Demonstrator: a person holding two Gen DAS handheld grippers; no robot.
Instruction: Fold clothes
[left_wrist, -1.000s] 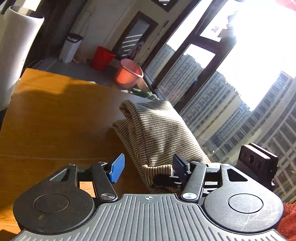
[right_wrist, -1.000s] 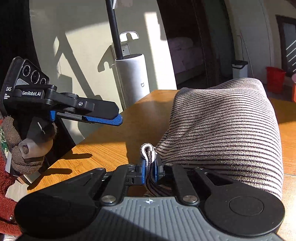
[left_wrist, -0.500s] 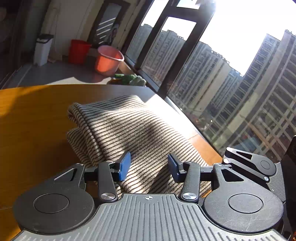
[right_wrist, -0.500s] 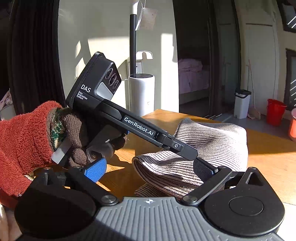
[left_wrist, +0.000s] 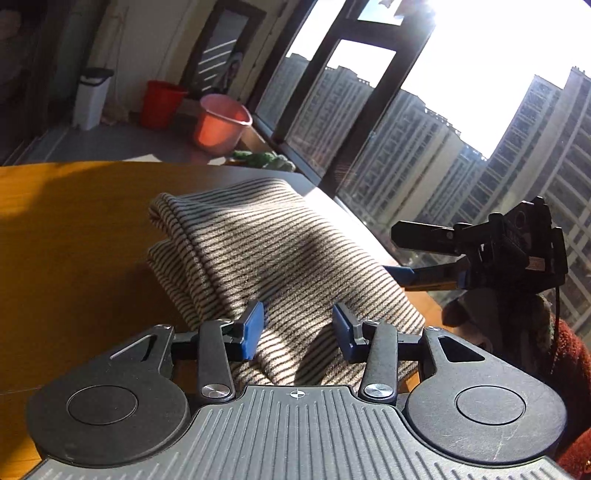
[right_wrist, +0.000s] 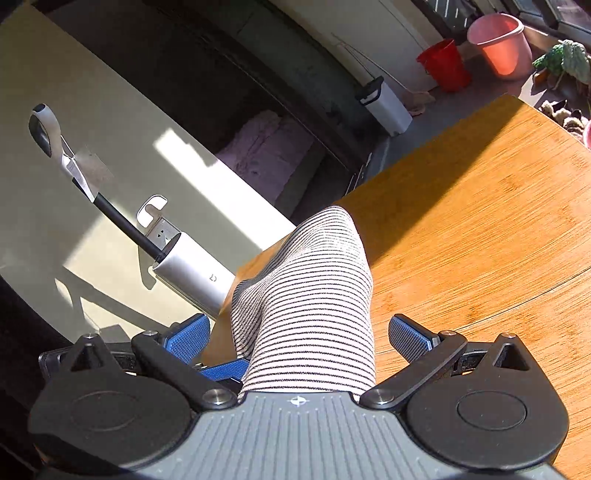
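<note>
A striped beige-and-black garment (left_wrist: 258, 254) lies folded in a thick bundle on the wooden table (left_wrist: 66, 236). My left gripper (left_wrist: 297, 332) is open, its blue pads just above the bundle's near edge, holding nothing. My right gripper (right_wrist: 301, 338) is open too, straddling the near end of the same garment (right_wrist: 310, 295) without pinching it. In the left wrist view the right gripper (left_wrist: 406, 254) shows at the right, held by a gloved hand, its fingers spread beside the bundle.
The table edge runs along the window (left_wrist: 406, 129) at the right. On the floor beyond stand a pink bucket (left_wrist: 219, 123), a red bucket (left_wrist: 160, 103) and a white bin (left_wrist: 92, 98). A white vacuum stand (right_wrist: 192, 273) sits past the table's left edge.
The right gripper, shut on the garment's edge a second ago, has let go and opened, and now tilts down over the bundle. The left gripper stays open and has drawn back slightly.
</note>
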